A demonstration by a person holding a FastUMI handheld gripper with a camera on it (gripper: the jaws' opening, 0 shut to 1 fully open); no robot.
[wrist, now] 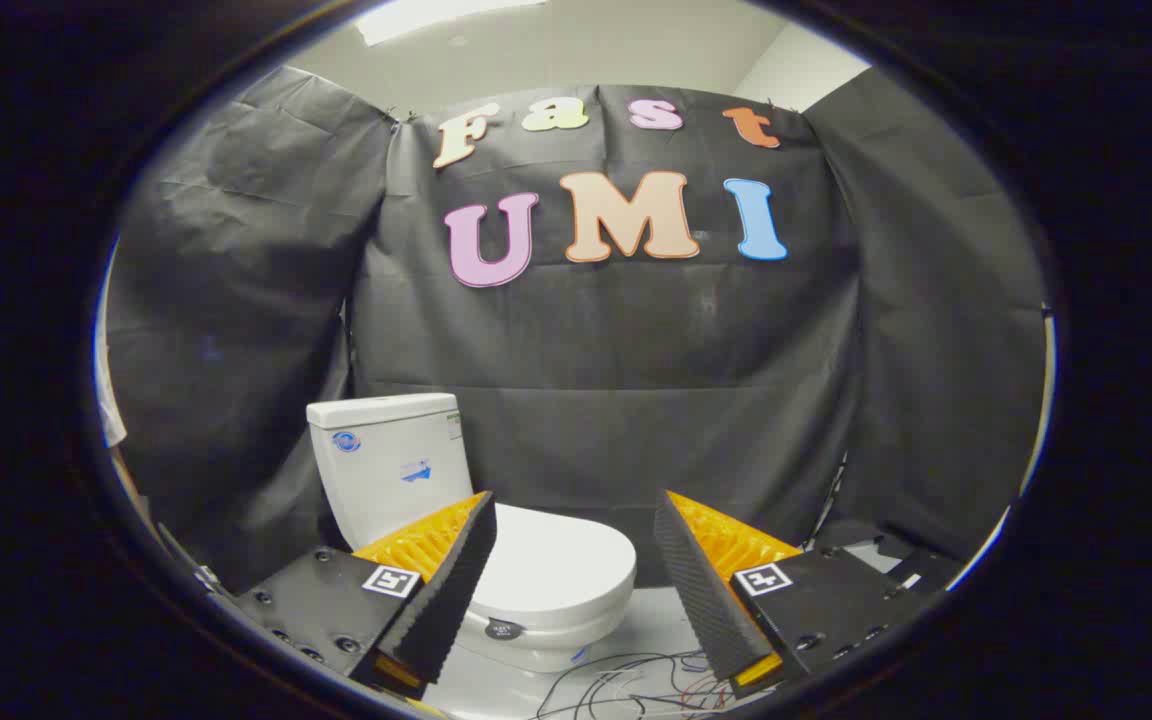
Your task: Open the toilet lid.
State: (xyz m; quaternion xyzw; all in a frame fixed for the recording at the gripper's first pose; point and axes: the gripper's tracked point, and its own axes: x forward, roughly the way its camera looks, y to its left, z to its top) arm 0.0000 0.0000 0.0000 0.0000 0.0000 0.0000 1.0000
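Booth floor: toilet (496, 530) lid (561, 570) down; claw (573, 535) spread wide, empty, touching nothing.

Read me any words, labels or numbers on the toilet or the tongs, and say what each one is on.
Tank: three small stickers, all too small to read.
Bowl front: round dark sticker, too blurred to read.
Tongs: a square marker on each side, a coded pattern, no words.
Nothing else legible. The tongs stand open, the closed lid just ahead between the fingers.
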